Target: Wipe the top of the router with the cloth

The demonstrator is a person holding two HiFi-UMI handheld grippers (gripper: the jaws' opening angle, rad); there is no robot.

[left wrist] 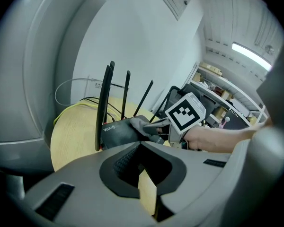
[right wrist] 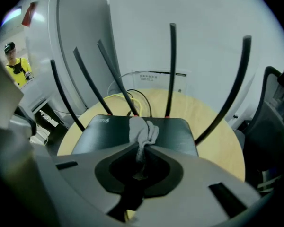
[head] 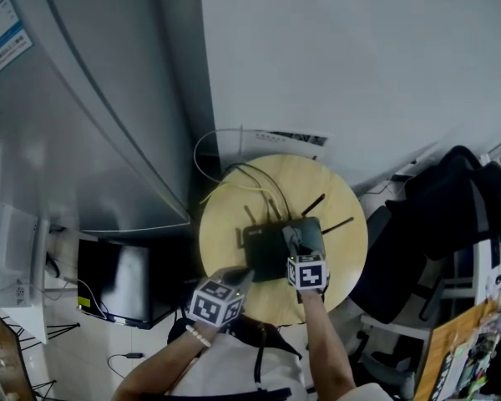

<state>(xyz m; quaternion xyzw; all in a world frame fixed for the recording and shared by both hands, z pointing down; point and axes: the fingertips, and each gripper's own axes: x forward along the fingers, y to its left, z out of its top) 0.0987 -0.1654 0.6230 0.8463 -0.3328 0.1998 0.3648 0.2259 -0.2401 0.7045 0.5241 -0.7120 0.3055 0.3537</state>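
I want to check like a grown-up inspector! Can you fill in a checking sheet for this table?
Surface: round wooden table.
Job's things: black router mid-table, antennas up; grey cloth lying on its top.
Clutter: nothing seen.
Grippers: right gripper shut on cloth; left gripper shut, empty, beside router's near corner.
Cables: yellow, black and white cables behind router.
Surroundings: grey cabinet at left, dark chair at right.

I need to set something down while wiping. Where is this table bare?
The round wooden table is bare along its left rim beside the black router, and on the right rim past the black antennas. The far-left edge is crowded with yellow and black cables. The left tool and right tool, gripping the grey cloth, occupy the near side.
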